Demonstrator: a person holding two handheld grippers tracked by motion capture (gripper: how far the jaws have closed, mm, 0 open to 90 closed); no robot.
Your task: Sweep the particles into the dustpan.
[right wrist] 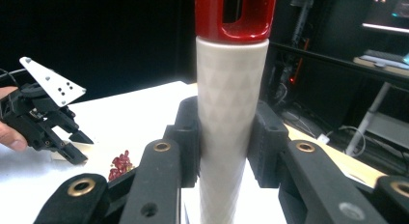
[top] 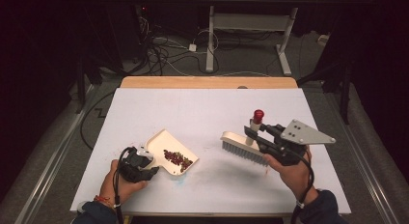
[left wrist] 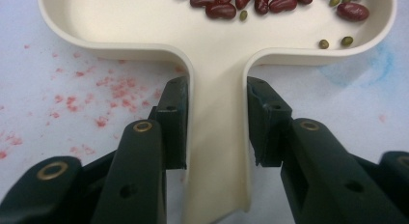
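1. High view: dustpan (top: 170, 151) lies flat on the white bench (top: 202, 113), beans (top: 177, 159) piled in its tray.
2. Left tool (left wrist: 217, 122) pinches the dustpan handle, pads against both sides.
3. Right tool (right wrist: 225, 137) clamps the brush (top: 243, 146) handle; brush is right of the dustpan, well apart, bristles lifted off the bench.

**A dim lab rigged for recording**

Black curtains (top: 43, 50) close off both sides, and loose cables (top: 164, 52) sprawl over the grey floor (top: 251, 50). A white-topped bench (top: 207, 108) stands in the middle, with a height-adjustable desk frame (top: 251, 26) behind it. Equipment racks (right wrist: 308, 21) sit in the dark background.
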